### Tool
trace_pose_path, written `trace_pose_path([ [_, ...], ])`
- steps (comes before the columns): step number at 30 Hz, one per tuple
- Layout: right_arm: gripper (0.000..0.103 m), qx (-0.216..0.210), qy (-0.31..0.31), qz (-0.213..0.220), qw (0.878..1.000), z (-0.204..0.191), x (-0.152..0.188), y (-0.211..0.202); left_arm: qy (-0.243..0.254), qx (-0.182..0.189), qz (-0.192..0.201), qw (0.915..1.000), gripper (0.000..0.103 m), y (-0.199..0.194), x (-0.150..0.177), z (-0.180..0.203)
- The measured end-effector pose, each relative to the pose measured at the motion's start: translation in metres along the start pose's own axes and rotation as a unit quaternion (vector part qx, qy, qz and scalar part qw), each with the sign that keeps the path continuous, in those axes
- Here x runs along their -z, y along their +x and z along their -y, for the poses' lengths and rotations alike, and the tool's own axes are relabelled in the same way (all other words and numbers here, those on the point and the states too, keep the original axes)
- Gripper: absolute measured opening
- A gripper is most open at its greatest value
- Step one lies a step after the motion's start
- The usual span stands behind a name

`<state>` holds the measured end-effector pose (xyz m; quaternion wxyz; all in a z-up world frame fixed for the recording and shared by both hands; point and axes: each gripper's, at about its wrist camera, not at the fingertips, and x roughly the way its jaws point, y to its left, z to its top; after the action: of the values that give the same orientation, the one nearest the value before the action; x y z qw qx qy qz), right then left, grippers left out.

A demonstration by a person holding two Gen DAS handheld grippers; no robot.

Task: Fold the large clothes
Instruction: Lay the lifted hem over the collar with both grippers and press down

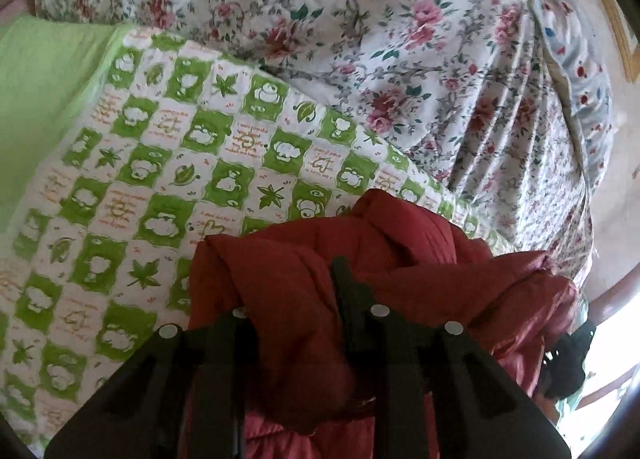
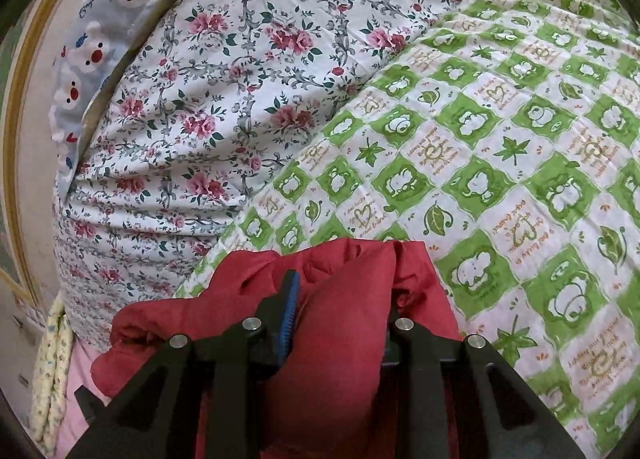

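Red padded jacket (image 1: 400, 259) hangs bunched in both my grippers over the green-checked quilt (image 1: 160, 179). Left gripper (image 1: 296, 299) is nearly closed, pinching a thick fold; right gripper (image 2: 340, 299) likewise clamps a wad of jacket between its pads. I judge this the carrying and laying-out step. Next move calls for lowering the garment flat onto the quilt and spreading it before folding. Beyond lies a rose-print duvet (image 2: 220, 79); pale wall at the edge.
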<state>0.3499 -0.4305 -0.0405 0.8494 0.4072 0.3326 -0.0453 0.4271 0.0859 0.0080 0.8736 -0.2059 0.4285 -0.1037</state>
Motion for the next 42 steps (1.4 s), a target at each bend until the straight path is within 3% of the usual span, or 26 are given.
trace_pose_path([
  [3,0.028,0.000,-0.007,0.001,1.000,-0.002,0.001,0.000,0.011,0.007,0.013,0.9998,0.028,-0.028,0.004,0.003],
  [7,0.028,0.008,-0.009,0.005,1.000,-0.002,0.002,0.002,0.046,0.007,0.054,0.9974,0.044,-0.078,0.021,0.019],
  [11,0.029,0.015,-0.008,0.006,1.000,-0.003,0.000,0.005,0.084,0.034,0.073,0.9932,0.045,-0.103,0.046,0.042],
  [13,0.030,0.020,-0.011,0.005,1.000,-0.005,-0.001,0.007,0.118,0.044,0.050,0.9907,0.045,-0.097,0.061,0.062],
  [16,0.035,0.026,-0.019,-0.001,0.999,-0.011,-0.005,0.009,0.176,0.017,0.006,0.9842,0.045,-0.067,0.089,0.096],
  [19,0.040,0.032,-0.037,-0.007,0.999,-0.021,-0.010,0.004,0.229,-0.031,-0.027,0.9724,0.045,-0.033,0.113,0.125],
  [21,0.044,0.031,-0.045,-0.010,0.998,-0.029,-0.014,-0.006,0.247,-0.068,-0.023,0.9664,0.045,-0.019,0.118,0.133],
  [23,0.050,0.024,-0.055,-0.001,0.998,-0.039,-0.015,-0.027,0.243,-0.095,-0.033,0.9648,0.045,0.000,0.116,0.130],
  [27,0.068,0.012,-0.129,0.051,0.990,-0.068,0.007,-0.080,0.223,-0.107,-0.027,0.9686,0.045,0.021,0.103,0.117],
  [29,0.077,0.006,-0.188,0.084,0.978,-0.086,0.030,-0.104,0.214,-0.108,-0.024,0.9706,0.045,0.027,0.098,0.113],
  [31,0.079,0.001,-0.243,0.086,0.966,-0.102,0.051,-0.110,0.212,-0.110,-0.023,0.9708,0.045,0.028,0.095,0.117],
  [34,0.081,0.010,-0.329,0.015,0.944,-0.121,0.077,-0.079,0.209,-0.112,-0.021,0.9712,0.045,0.026,0.089,0.122],
  [37,0.081,0.066,-0.372,-0.059,0.924,-0.122,0.089,-0.028,0.209,-0.108,-0.022,0.9717,0.045,0.023,0.087,0.121],
  [40,0.081,0.100,-0.361,-0.093,0.922,-0.105,0.080,0.010,0.203,-0.092,-0.010,0.9748,0.044,0.005,0.076,0.116],
  [42,0.084,0.105,-0.351,-0.087,0.926,-0.098,0.070,0.020,0.192,-0.109,0.003,0.9753,0.044,0.000,0.069,0.105],
])
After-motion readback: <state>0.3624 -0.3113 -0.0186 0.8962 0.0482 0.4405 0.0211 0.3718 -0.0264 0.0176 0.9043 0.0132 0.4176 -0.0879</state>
